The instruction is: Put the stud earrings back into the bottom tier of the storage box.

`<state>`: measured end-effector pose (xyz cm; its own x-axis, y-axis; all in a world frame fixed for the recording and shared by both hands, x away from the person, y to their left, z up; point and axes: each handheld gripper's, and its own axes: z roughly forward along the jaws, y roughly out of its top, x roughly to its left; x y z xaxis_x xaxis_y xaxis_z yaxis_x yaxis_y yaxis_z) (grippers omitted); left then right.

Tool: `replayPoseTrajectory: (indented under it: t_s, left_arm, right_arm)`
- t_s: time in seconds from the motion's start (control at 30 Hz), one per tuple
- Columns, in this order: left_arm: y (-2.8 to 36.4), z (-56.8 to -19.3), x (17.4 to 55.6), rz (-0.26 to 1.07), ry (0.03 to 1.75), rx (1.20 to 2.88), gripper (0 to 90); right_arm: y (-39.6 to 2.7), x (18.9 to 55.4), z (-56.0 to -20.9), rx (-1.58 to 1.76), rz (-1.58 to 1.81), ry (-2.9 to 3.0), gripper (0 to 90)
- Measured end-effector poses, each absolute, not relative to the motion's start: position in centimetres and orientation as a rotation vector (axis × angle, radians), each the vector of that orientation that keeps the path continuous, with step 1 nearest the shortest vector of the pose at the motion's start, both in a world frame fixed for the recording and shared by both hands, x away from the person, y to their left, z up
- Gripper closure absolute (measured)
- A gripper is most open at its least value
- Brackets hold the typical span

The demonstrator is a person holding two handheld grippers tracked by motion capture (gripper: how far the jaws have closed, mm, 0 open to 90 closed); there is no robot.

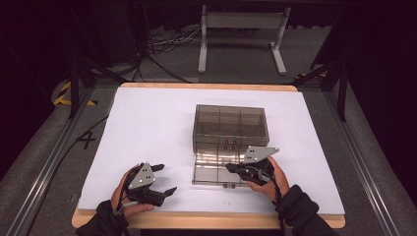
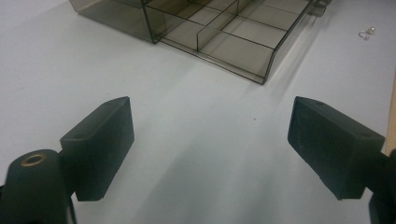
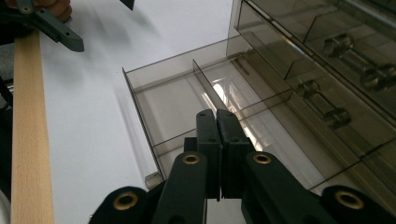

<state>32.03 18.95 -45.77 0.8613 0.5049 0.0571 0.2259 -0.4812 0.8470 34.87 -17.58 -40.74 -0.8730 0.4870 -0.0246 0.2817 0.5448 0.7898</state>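
Drawer [image 1: 216, 169] juts from the smoky organizer box [image 1: 230, 125] mid-bench; right claw [image 1: 231, 168] (clenched, empty) hovers over it, while left claw [image 1: 163, 179] gapes released, well apart.

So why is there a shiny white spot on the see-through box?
In the right gripper view, lamp glare gleams on the pulled-out drawer just past the shut fingers; in the high view the room behind the table is dark; in the left gripper view the fingers cast soft shadows.
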Motion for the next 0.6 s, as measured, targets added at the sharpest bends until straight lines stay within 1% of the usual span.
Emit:
replayPoseTrajectory:
  t_s: [0.27,0.6]
  left_arm:
    - [18.91,-45.77,32.03,0.368,0.524,2.090,15.0]
    - [18.88,-45.76,32.02,0.362,0.525,2.097,15.0]
  right_arm:
    - [-17.38,35.14,-41.78,0.683,1.177,2.562,89.3]
    - [-17.28,34.70,-41.75,0.692,1.152,2.567,89.1]
